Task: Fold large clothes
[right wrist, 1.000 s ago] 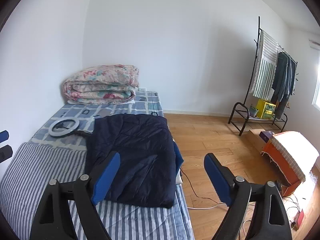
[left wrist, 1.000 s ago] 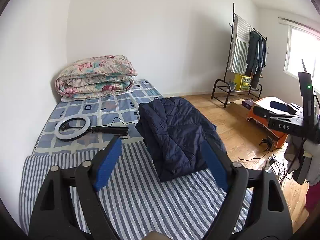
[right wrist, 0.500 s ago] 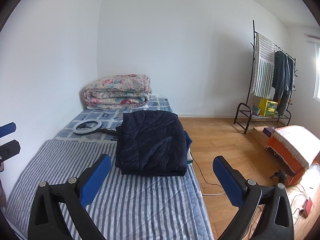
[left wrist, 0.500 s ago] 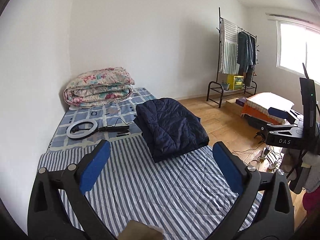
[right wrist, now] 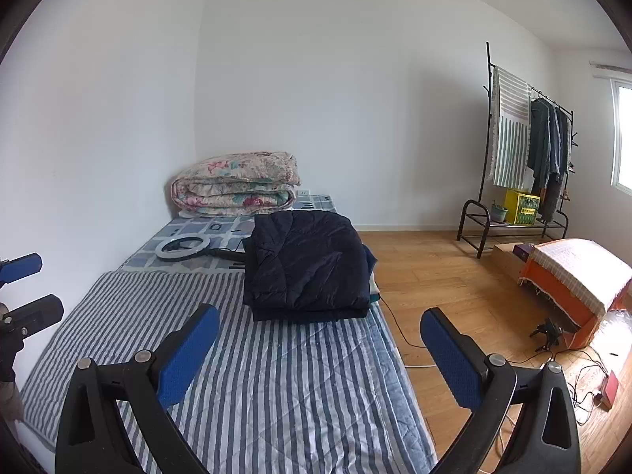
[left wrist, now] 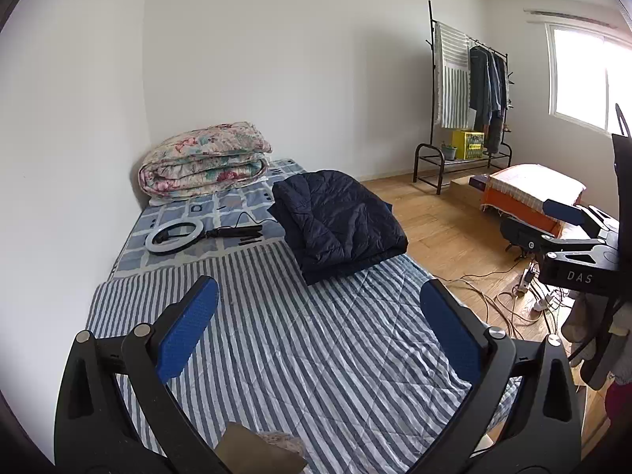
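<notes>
A dark navy quilted jacket lies folded into a thick rectangle on the striped bed cover, near the bed's right edge; it also shows in the right wrist view. My left gripper is open and empty, held above the striped cover well short of the jacket. My right gripper is open and empty, also back from the jacket, over the bed's right side. The right gripper shows at the right edge of the left wrist view.
A folded floral quilt sits at the bed's head by the wall. A ring light with its stand lies left of the jacket. A clothes rack, an orange-covered box and cables are on the wooden floor to the right.
Both grippers have pulled back and up from the folded jacket, which now looks smaller and farther off. Both stay open. The jacket has not moved.
</notes>
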`<act>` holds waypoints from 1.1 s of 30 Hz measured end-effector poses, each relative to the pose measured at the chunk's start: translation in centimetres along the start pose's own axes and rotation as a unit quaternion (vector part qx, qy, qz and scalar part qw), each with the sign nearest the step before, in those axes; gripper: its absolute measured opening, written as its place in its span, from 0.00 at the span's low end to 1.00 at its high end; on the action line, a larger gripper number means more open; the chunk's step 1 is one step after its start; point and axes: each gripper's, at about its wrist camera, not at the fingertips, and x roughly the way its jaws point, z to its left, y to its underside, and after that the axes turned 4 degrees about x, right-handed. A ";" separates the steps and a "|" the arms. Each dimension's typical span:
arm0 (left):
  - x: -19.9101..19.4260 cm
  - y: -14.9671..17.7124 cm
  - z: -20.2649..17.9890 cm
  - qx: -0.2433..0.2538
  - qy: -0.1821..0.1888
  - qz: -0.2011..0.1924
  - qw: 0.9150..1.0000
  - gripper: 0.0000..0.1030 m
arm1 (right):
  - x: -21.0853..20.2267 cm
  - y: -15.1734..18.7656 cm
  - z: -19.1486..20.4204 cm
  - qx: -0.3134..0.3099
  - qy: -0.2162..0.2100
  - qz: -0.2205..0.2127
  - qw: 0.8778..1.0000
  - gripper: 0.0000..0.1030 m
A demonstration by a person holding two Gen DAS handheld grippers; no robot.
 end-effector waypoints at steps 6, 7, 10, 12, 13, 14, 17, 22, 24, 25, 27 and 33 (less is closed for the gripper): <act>-0.8 1.0 0.1 -0.001 -0.015 0.004 1.000 1.00 | -0.5 0.9 0.8 -0.002 0.003 0.001 1.000 1.00; -0.8 1.1 0.2 0.000 -0.017 0.004 1.000 1.00 | -0.6 1.0 0.9 -0.001 0.003 0.001 1.000 1.00; -1.1 1.3 0.5 -0.003 -0.022 0.005 1.000 1.00 | -0.8 1.2 1.0 0.005 0.002 0.002 1.000 1.00; -1.2 1.4 0.7 -0.007 -0.020 0.007 1.000 1.00 | -0.8 1.2 1.1 0.005 0.005 0.002 1.000 1.00; -1.2 1.4 0.8 -0.009 -0.020 0.007 1.000 1.00 | -0.7 1.2 1.2 0.003 0.007 0.002 1.000 1.00; -1.2 1.4 0.9 -0.010 -0.020 0.008 1.000 1.00 | -0.8 1.3 1.4 0.002 0.008 0.003 1.000 1.00; -1.5 1.5 1.0 -0.009 -0.023 0.007 1.000 1.00 | -1.0 1.3 1.6 -0.002 0.010 0.002 1.000 1.00; -1.6 1.6 1.1 -0.010 -0.023 0.007 1.000 1.00 | -1.2 1.3 1.9 -0.002 0.012 0.001 1.000 1.00; -1.6 1.6 1.1 -0.010 -0.024 0.007 1.000 1.00 | -1.3 1.4 2.1 -0.005 0.012 0.001 1.000 1.00; -1.6 1.6 1.1 -0.009 -0.024 0.007 1.000 1.00 | -1.3 1.4 2.2 -0.005 0.012 0.001 1.000 1.00; -1.8 1.6 1.1 -0.009 -0.026 0.006 1.000 1.00 | -1.3 1.4 2.2 -0.006 0.008 0.003 1.000 1.00; -2.0 1.7 1.1 -0.009 -0.027 0.005 1.000 1.00 | -1.5 1.6 2.4 -0.006 0.006 0.004 1.000 1.00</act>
